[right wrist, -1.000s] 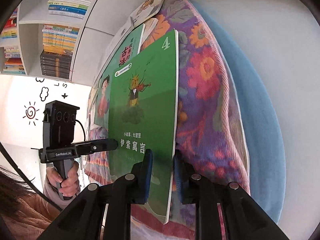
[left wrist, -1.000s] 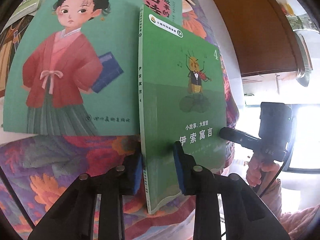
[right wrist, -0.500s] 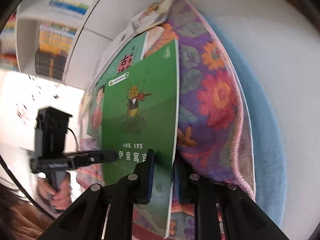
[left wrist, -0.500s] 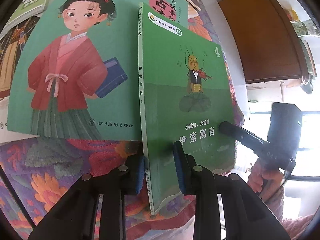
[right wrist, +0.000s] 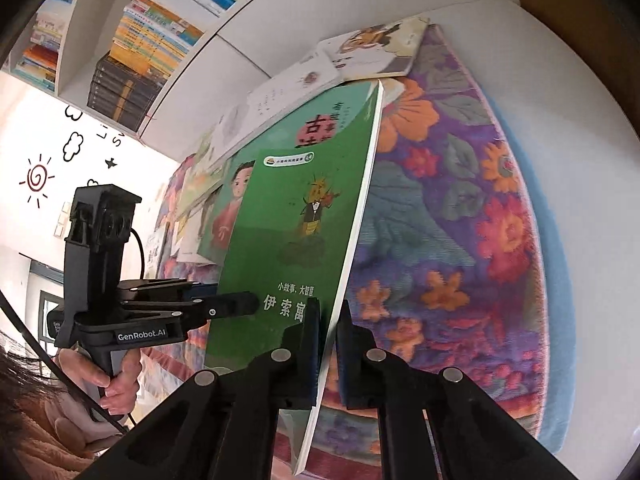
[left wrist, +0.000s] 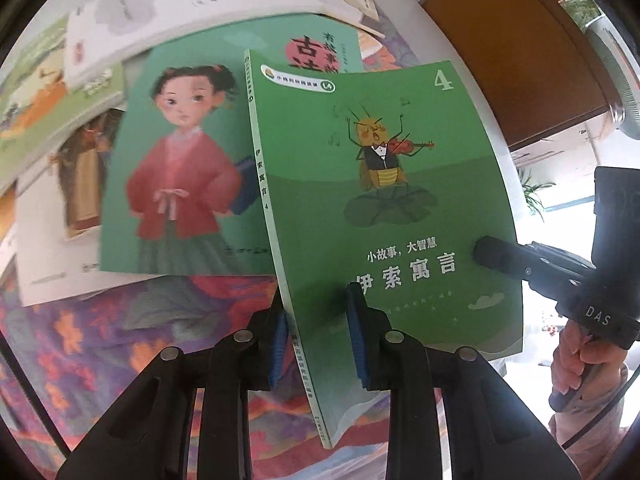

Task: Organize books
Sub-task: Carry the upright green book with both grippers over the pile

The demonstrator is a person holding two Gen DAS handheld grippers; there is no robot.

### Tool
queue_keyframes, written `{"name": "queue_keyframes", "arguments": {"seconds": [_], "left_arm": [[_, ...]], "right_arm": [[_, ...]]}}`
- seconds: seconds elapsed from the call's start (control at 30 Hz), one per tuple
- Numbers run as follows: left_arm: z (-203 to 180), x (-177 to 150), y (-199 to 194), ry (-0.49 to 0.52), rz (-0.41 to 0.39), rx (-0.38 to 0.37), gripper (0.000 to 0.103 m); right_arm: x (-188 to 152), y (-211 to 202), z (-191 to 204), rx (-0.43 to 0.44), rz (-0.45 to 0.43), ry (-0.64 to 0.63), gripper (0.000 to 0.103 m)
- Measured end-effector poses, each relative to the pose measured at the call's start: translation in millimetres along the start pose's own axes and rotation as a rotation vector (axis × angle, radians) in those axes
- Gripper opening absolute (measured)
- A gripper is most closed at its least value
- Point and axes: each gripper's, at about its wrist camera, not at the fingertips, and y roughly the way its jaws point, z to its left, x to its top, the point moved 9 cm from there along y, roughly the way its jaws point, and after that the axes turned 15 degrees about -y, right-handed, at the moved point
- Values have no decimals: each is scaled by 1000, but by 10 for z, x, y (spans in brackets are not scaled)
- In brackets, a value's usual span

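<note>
A thin green book [left wrist: 380,200] with a violin-playing cricket and a "4" on its cover hangs above the floral cloth. My left gripper [left wrist: 316,320] is shut on its lower spine edge. My right gripper [right wrist: 329,332] is shut on the book's [right wrist: 304,216] open page edge; its finger reaches onto the cover from the right in the left wrist view [left wrist: 492,254]. Under it lies a teal book [left wrist: 180,184] showing a girl in a red jacket. The left gripper [right wrist: 240,304] appears at the left of the right wrist view.
Several white and green picture books [left wrist: 160,24] overlap on the floral cloth [right wrist: 460,220] beyond the teal one. A white bookshelf [right wrist: 132,60] packed with books stands at the back left. A brown wooden panel [left wrist: 500,48] is at right. A person's hand [right wrist: 116,384] holds each grip.
Both grippers have risen with the green book, which now tilts and bows slightly. The right jaws have closed tighter on its edge. More books behind have come into the left wrist view.
</note>
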Motion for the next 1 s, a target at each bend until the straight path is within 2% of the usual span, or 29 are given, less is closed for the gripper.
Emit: {"name": "queue_keyframes", "arguments": {"seconds": [0.6,1.0], "left_arm": [[439,-6,-539,29,-112,34,25],[876,5,-837,-18,-167,21,25]], "right_arm": [[100,166,638,10,-2,-40,8],[268,367,1091,11,-5,-96,8]]}}
